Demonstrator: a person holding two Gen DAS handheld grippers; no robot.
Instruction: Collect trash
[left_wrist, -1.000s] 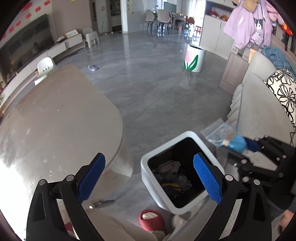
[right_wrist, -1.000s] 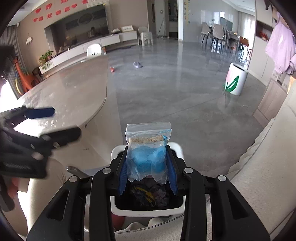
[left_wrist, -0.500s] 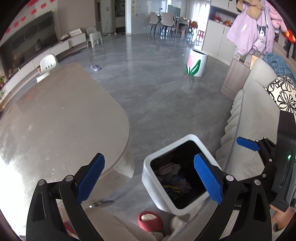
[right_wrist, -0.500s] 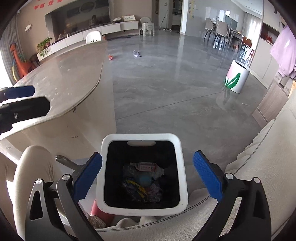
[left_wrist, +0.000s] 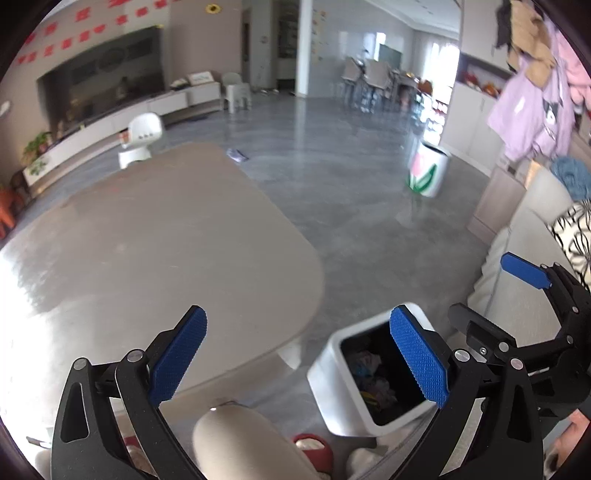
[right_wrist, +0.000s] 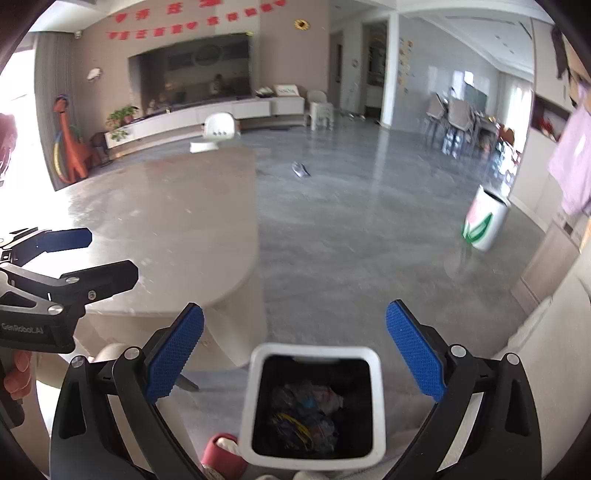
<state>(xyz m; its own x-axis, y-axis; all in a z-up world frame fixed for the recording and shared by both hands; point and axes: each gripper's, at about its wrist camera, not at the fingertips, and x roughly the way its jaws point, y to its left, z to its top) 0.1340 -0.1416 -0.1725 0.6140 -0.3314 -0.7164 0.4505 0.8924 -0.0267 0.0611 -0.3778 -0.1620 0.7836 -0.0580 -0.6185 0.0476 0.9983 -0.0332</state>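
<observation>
A white square trash bin (right_wrist: 376, 402) with a black inside stands on the floor below me, holding mixed trash (right_wrist: 306, 410). It also shows in the left wrist view (left_wrist: 332, 384). My right gripper (right_wrist: 293, 350) is open and empty, raised above the bin. My left gripper (left_wrist: 299, 354) is open and empty, over the table edge left of the bin. The right gripper also appears in the left wrist view (left_wrist: 491, 295), and the left gripper in the right wrist view (right_wrist: 79, 254).
A large rounded beige table (left_wrist: 147, 251) lies left of the bin. A sofa (left_wrist: 517, 280) with a patterned pillow is on the right. A flower-print bin (right_wrist: 484, 225) stands on the grey floor. A small purple item (right_wrist: 301, 170) lies on the floor. A red slipper (right_wrist: 218, 454) lies by the bin.
My right gripper opened and dropped the clear bag with blue contents into the bin. Both grippers have since lifted and tilted up, showing more of the room.
</observation>
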